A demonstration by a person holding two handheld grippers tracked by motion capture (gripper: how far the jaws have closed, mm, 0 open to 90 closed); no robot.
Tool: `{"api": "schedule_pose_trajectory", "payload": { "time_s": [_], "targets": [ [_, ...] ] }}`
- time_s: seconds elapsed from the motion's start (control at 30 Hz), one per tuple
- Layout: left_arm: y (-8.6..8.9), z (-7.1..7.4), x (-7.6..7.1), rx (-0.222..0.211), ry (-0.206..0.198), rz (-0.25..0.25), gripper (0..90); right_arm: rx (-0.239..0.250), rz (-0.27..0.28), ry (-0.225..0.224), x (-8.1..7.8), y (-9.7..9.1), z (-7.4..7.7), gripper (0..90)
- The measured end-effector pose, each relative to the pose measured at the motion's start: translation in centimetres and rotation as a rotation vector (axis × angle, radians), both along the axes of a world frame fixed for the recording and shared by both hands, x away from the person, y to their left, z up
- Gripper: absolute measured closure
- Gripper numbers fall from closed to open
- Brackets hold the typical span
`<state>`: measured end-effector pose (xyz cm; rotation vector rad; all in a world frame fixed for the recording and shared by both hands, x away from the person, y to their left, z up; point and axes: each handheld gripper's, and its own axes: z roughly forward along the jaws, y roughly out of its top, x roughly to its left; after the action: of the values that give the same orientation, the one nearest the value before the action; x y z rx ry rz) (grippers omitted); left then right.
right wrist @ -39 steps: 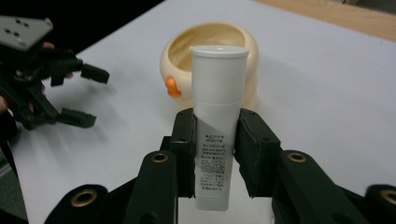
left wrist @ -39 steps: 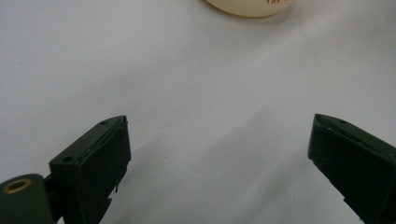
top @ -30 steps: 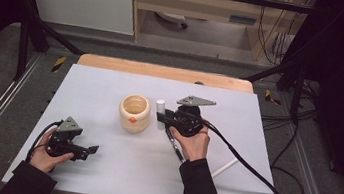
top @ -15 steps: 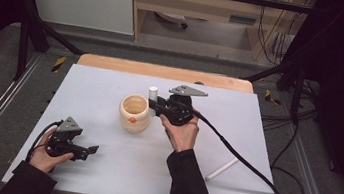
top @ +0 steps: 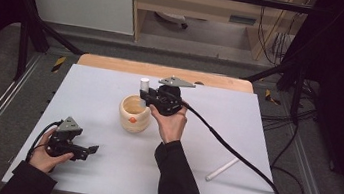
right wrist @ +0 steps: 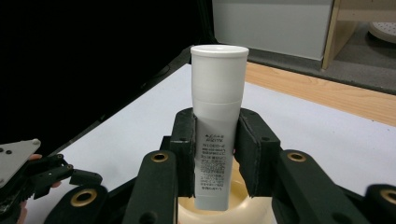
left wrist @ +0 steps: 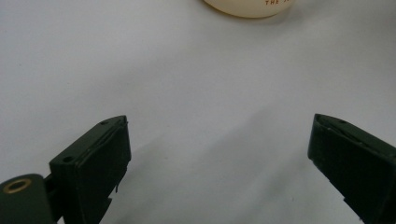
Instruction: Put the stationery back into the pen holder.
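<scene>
My right gripper (top: pixel 148 97) is shut on a white tube (top: pixel 144 85), which stands upright with its cap on top. In the right gripper view the pads clamp the tube (right wrist: pixel 217 116) at its printed lower part, and its bottom end hangs over the mouth of a cream cup (right wrist: pixel 236 209). The cup (top: pixel 134 113) stands mid-table, just left of that hand. My left gripper (top: pixel 90 150) rests at the front left of the table, jaws wide apart with nothing between them (left wrist: pixel 219 158). The cup's base (left wrist: pixel 243 7) shows far ahead of it.
A white stick (top: pixel 221 169) lies on the white tabletop (top: pixel 237 121) at the right front, beside the right gripper's trailing cable (top: pixel 233 153). A wooden strip (top: pixel 114 64) runs along the far edge. The other hand's gripper (right wrist: pixel 28 179) shows low and to the left.
The right hand has carried the tube to the left and away from the person, from beside the cup to over its rim. The left gripper has stayed put.
</scene>
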<state>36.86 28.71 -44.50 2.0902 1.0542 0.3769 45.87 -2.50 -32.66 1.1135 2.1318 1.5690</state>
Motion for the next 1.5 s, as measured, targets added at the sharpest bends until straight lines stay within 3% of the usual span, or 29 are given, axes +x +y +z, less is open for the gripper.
{"api": "schedule_pose_trajectory", "payload": {
  "time_s": [0.33,0.67,1.5],
  "targets": [
    [0.0,0.0,0.0,0.002,0.0,-0.003,6.0,0.005,0.001,0.004,1.1,1.3,-0.7,69.8],
    [0.1,0.0,0.0,0.001,0.001,-0.003,6.0,0.0,0.0,0.023,1.9,2.2,-2.6,69.8],
    [0.1,0.0,0.0,0.002,0.001,-0.005,6.0,-0.055,0.02,0.08,2.0,3.7,-7.0,69.7]
  ]
}}
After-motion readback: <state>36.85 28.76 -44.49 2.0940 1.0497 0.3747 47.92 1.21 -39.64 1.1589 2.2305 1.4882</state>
